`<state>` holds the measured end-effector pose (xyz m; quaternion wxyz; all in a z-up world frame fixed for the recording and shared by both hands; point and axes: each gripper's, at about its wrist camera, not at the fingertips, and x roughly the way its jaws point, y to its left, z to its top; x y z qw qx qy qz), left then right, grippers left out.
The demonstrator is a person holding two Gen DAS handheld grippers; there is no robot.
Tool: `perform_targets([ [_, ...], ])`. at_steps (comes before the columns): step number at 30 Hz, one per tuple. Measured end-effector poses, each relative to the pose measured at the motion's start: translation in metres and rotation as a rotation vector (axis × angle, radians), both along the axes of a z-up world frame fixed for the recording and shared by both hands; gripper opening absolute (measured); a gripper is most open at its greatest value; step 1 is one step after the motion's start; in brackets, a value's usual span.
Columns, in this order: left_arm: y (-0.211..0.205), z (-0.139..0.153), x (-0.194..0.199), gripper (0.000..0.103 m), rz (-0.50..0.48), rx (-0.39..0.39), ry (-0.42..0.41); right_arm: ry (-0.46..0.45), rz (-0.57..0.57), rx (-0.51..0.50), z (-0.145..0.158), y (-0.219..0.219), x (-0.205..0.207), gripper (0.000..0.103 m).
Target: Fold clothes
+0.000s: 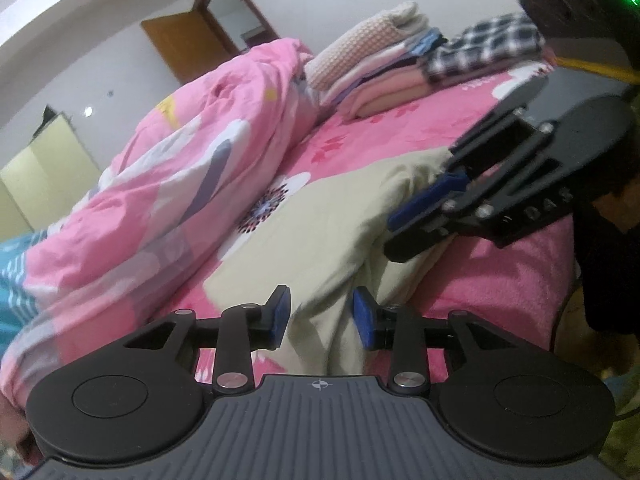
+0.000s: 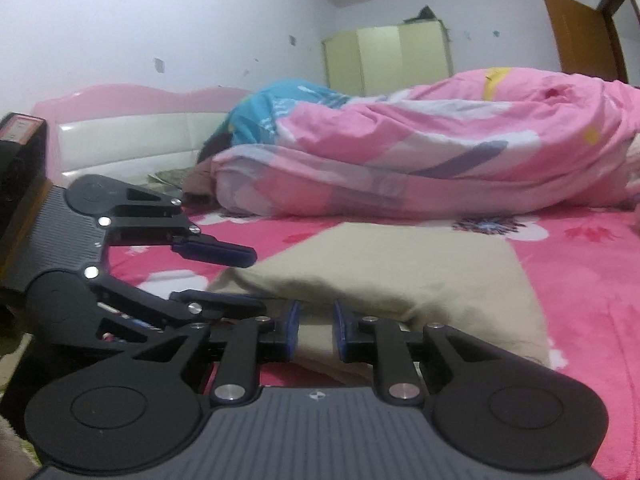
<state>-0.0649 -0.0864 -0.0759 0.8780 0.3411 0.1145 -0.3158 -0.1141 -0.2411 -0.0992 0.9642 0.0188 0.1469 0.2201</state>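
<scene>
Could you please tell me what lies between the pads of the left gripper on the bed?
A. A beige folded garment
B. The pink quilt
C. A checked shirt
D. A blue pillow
A: in the left wrist view the left gripper has its pads parted either side of the beige folded garment.

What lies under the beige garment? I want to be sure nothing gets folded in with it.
The beige garment lies on the pink floral bedsheet, which shows all round it. Whatever sits directly beneath the cloth is covered.
</scene>
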Motion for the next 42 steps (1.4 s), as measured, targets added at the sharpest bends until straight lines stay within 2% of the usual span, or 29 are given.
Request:
perform_targets([
  [4, 0.005, -0.001, 0.001, 0.034, 0.017, 0.000, 0.017, 0.015, 0.028, 0.015, -0.003, 0.004, -0.006, 0.020],
  [9, 0.005, -0.003, 0.001, 0.027, 0.027, 0.003, 0.014, 0.025, 0.051, 0.051, -0.008, 0.009, -0.004, 0.020],
  [13, 0.006, -0.001, 0.002, 0.006, 0.032, -0.023, 0.008, 0.030, 0.071, 0.068, -0.010, 0.012, 0.003, 0.019],
  [15, 0.007, -0.001, 0.001, 0.004, 0.023, -0.022, 0.007, 0.029, 0.085, 0.076, -0.010, 0.014, 0.006, 0.019],
  [22, 0.012, 0.001, -0.001, 0.002, 0.016, -0.046, 0.007, 0.010, 0.110, 0.083, -0.014, 0.027, 0.022, 0.017],
  [26, 0.014, -0.001, 0.001, 0.002, 0.011, -0.057, 0.018, -0.015, 0.067, 0.140, -0.022, 0.028, 0.031, 0.016],
  [31, 0.018, -0.004, 0.002, 0.007, 0.002, -0.049, 0.024, -0.082, 0.051, 0.152, -0.017, 0.017, 0.006, 0.017],
  [33, 0.018, -0.007, 0.002, 0.009, 0.008, -0.038, 0.026, -0.088, 0.059, 0.139, -0.015, 0.013, -0.002, 0.018],
  [35, 0.019, -0.009, 0.001, 0.014, 0.018, -0.031, 0.027, -0.099, 0.076, 0.083, -0.014, 0.016, -0.008, 0.017],
  [38, 0.024, -0.010, -0.001, 0.015, 0.032, -0.035, 0.032, -0.106, 0.113, 0.008, -0.016, 0.026, -0.013, 0.017],
  [40, 0.026, -0.009, -0.001, 0.015, 0.036, -0.048, 0.034, -0.105, 0.133, -0.015, -0.018, 0.033, -0.011, 0.016],
  [42, 0.027, -0.010, -0.001, 0.009, 0.034, -0.057, 0.026, -0.114, 0.136, -0.044, -0.022, 0.042, -0.006, 0.016],
])
